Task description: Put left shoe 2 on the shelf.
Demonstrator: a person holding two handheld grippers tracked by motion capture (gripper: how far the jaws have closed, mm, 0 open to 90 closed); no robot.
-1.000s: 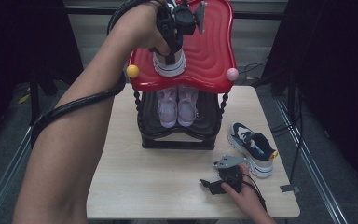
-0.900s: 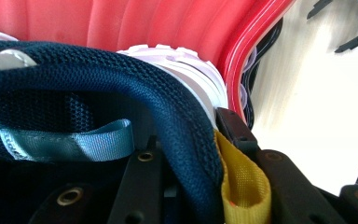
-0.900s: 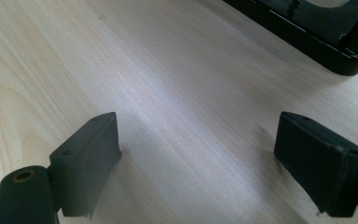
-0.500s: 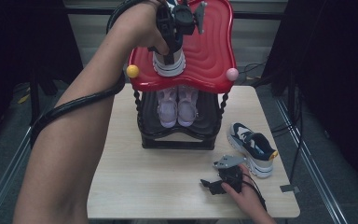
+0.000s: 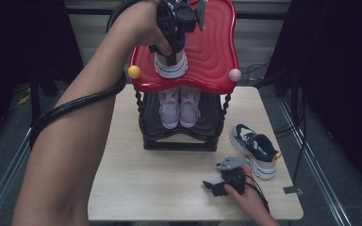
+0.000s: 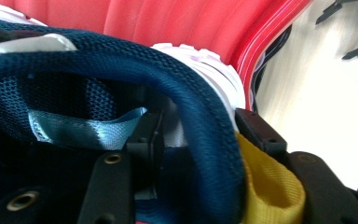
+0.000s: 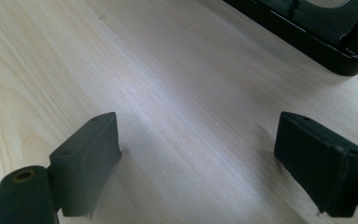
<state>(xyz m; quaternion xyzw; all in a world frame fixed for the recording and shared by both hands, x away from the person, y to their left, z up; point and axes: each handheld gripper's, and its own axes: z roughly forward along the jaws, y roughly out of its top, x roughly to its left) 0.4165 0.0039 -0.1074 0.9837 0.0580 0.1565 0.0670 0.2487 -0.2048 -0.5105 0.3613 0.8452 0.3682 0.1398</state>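
Left hand-held gripper point(image 5: 170, 51) astride the heel collar of the navy sneaker point(image 5: 171, 67) on the red top shelf point(image 5: 212, 52), jaws just parted and slack around it; best withdrawn straight up, clear of the yellow pull loop point(image 6: 270, 186).

Navy mesh sneaker point(image 5: 170, 63) with white sole and yellow heel loop, stood upright on the red wavy top shelf point(image 5: 212, 47) of a shoe rack, heel toward the camera, near the shelf's front left edge, its padded collar between parted jaws.
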